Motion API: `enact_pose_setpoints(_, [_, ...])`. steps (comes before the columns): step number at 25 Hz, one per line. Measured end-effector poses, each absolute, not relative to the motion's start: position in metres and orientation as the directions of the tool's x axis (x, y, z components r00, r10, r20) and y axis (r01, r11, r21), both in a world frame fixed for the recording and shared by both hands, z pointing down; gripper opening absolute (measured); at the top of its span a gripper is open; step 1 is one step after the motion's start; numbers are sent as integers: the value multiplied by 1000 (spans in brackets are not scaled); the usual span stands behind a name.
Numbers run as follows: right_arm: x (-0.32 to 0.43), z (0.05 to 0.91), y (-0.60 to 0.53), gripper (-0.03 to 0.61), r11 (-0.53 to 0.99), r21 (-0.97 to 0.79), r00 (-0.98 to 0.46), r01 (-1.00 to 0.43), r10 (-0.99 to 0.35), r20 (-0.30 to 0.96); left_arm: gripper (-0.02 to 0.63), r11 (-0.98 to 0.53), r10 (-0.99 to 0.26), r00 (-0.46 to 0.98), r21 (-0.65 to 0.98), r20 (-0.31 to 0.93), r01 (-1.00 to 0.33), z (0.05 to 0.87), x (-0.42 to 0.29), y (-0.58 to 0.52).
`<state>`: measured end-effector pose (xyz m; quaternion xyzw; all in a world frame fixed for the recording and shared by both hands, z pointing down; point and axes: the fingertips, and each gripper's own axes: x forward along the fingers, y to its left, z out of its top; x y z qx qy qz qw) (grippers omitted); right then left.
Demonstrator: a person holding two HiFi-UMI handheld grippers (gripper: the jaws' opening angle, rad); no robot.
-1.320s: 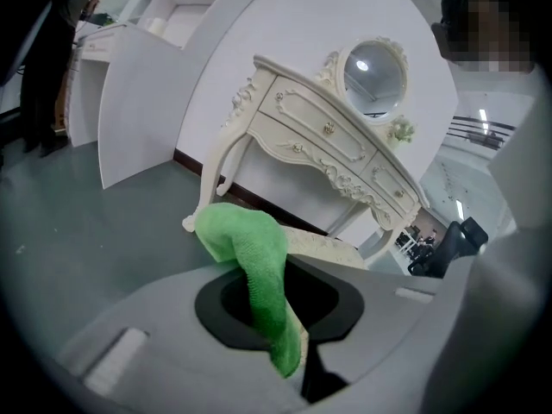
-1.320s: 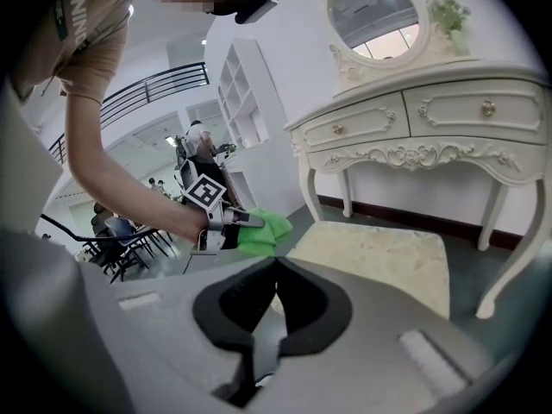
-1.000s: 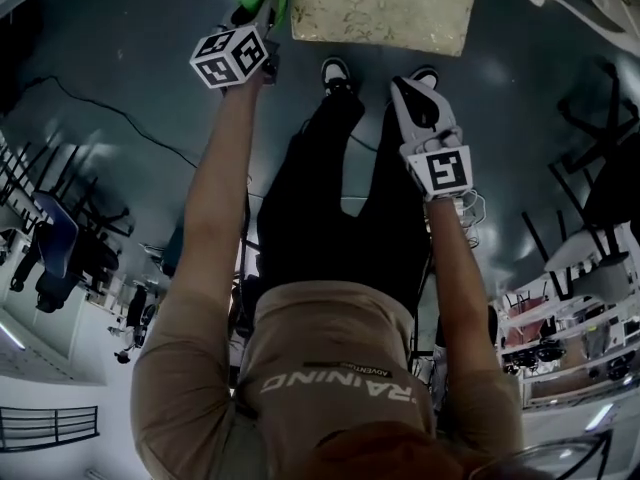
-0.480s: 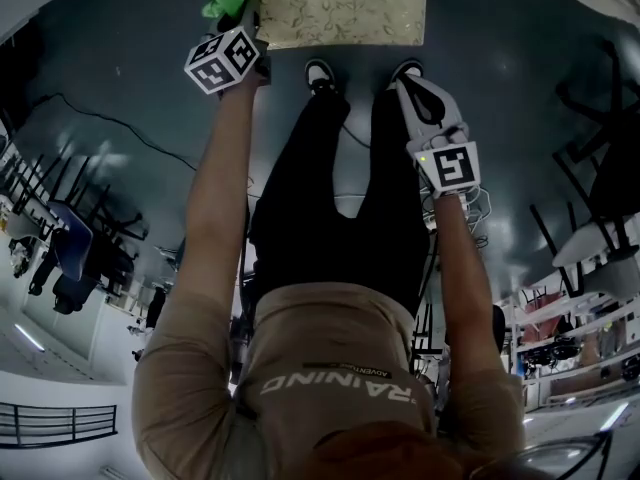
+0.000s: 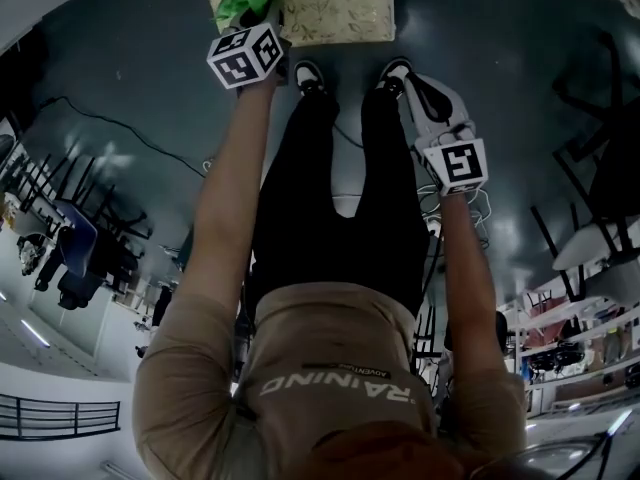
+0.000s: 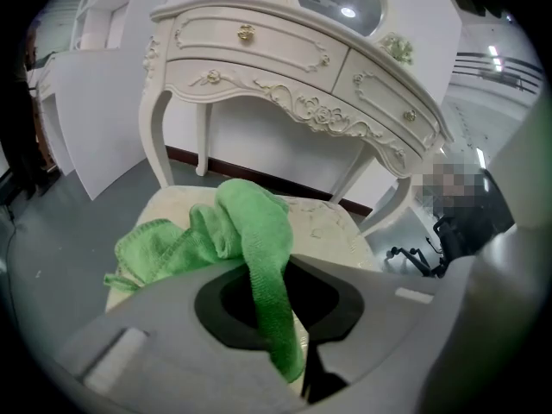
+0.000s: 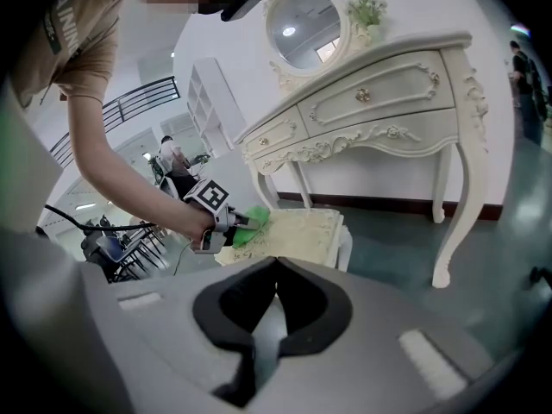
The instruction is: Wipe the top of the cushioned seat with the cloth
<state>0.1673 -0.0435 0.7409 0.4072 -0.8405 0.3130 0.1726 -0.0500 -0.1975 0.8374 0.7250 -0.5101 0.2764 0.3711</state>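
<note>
Left gripper (image 6: 285, 317) pinched just a fold of cloth (image 6: 233, 231) over the cushioned seat (image 5: 340, 3), right gripper (image 7: 274, 270) closed empty; wiping drag could've pulled it free.

Cloth (image 6: 246, 231): green, terry-like pile, fuzzy, matt. Cushioned seat (image 5: 340, 8): cream woven fabric, leaf pattern, faint sheen. Left tongs (image 6: 267, 274) and right tongs (image 7: 276, 266): grey matt plastic shells, black rubbery-looking pads (image 7: 233, 304). Dressing table (image 6: 285, 67), far: cream painted finish, smooth, carved relief, gilt knobs (image 6: 247, 33). Floor (image 5: 480, 48): dark, glossy, reflective.
</note>
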Motion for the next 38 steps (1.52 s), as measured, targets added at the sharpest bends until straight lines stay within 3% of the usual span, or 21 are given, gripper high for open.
enact_pose_setpoints(13, [255, 756, -46, 2, 420, -406, -584, -812, -600, 547, 48, -298, -470, 443, 335, 764, -894, 848, 157, -174])
enact_pose_setpoints(25, [303, 762, -50, 2, 363, -369, -518, -856, -618, 592, 48, -363, -362, 670, 564, 648, -742, 819, 271, -153])
enact_pose_setpoints(31, [265, 752, -46, 2, 357, -360, -507, -862, -624, 595, 48, -423, -377, 707, 568, 598, -706, 775, 239, -130])
enact_pose_setpoints(38, [153, 729, -33, 2, 408, -372, -551, -834, -605, 574, 48, -493, -448, 670, 462, 591, -737, 736, 108, -109])
